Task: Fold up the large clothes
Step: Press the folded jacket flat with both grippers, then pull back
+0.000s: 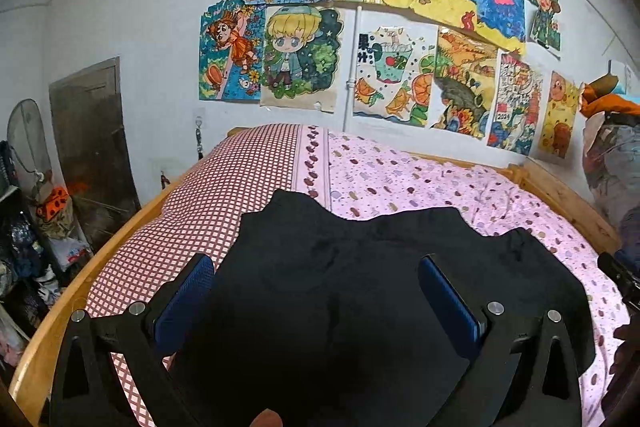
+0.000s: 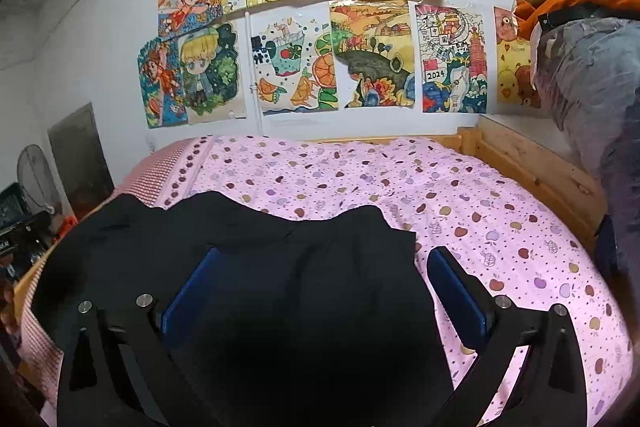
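A large black garment [image 1: 360, 283] lies spread on the bed, near its front edge; it also shows in the right wrist view [image 2: 280, 287]. My left gripper [image 1: 316, 291] is open above the garment's left half, blue pads wide apart, holding nothing. My right gripper [image 2: 324, 287] is open above the garment's right part, its left pad [image 2: 192, 287] over the cloth and its right pad [image 2: 460, 291] over the pink sheet. The garment's near edge is hidden under both grippers.
The bed has a pink spotted sheet [image 2: 440, 195] and a red-checked part [image 1: 208, 211] at the left, inside a wooden frame [image 2: 532, 163]. Drawings [image 1: 360, 39] cover the wall behind. Clutter and a fan [image 1: 28, 143] stand left; piled bags [image 2: 588, 67] stand right.
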`<state>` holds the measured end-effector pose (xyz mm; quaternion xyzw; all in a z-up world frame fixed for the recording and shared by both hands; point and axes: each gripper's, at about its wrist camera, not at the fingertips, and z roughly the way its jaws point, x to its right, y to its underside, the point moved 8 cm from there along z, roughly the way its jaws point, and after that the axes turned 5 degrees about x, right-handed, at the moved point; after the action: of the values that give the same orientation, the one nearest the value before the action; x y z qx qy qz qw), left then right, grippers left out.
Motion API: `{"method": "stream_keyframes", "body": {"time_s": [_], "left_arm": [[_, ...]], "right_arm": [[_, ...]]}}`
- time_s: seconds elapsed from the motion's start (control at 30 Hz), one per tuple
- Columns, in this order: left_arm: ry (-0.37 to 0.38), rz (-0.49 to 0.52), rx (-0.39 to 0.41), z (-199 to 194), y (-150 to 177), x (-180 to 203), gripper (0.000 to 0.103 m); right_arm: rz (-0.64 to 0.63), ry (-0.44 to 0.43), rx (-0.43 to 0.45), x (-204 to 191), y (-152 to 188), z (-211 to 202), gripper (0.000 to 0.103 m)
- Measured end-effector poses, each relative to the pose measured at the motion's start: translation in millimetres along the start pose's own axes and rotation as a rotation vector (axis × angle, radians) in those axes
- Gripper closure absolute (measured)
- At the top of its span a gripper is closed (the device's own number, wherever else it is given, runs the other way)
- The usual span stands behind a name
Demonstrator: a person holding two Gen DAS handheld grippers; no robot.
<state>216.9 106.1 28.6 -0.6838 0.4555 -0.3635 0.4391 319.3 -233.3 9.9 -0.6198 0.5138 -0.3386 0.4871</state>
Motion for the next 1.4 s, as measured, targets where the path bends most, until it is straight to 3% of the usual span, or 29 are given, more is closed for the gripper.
{"method": "stream_keyframes", "body": {"time_s": [0.3, 0.53, 0.83, 1.1, 1.4], "left_arm": [[-0.006, 0.054, 0.084, -36, 3, 17, 0.000], [0.008, 0.073, 0.103, -68, 23, 24, 0.000], [-0.010, 0.084, 0.088, -90, 65, 8, 0.000], [0.019, 0.196, 0.066, -96, 110, 7, 0.000], [0.030, 0.203, 0.026, -94, 126, 6, 0.000]], "right_arm": [[0.025, -0.027, 0.018, -6, 8, -21, 0.002], [-0.017, -0.050, 0.011, -28, 36, -52, 0.002], [-0.072, -0.130, 0.025, -51, 74, -92, 0.002], [-0.167, -0.212, -0.011, -69, 110, -108, 0.002], [-0.210, -0.222, -0.065, -73, 128, -114, 0.002]]}}
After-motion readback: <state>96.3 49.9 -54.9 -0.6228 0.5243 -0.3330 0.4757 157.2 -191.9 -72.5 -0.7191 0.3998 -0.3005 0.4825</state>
